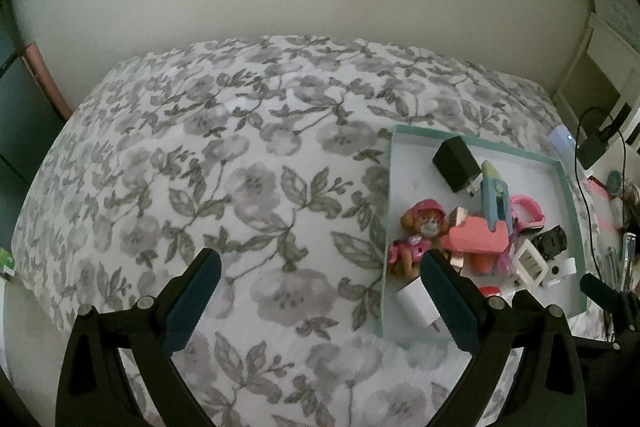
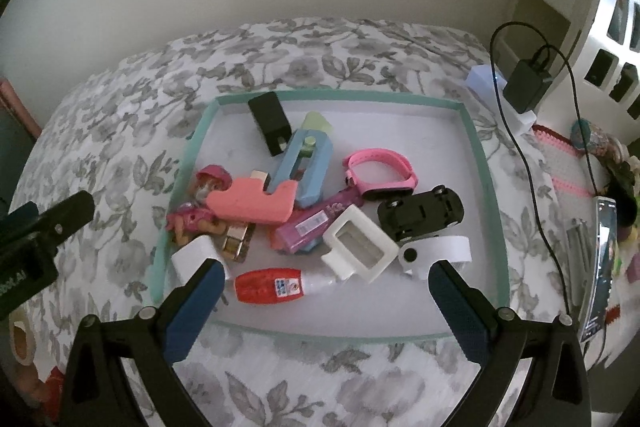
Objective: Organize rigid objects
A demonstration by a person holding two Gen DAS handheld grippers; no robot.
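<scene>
A shallow teal-rimmed tray lies on the floral bedspread and holds a heap of small rigid things: a black charger, a blue and green toy, a pink foam piece, a pink watch band, a black toy car, a white frame, a red glue bottle and a pink dog figure. My right gripper is open and empty over the tray's near edge. My left gripper is open and empty over the bedspread, left of the tray.
The floral bedspread stretches left of the tray. A black adapter with a cable and a phone lie on cluttered furniture at the right. A tape roll sits at the lower left. A wall stands behind.
</scene>
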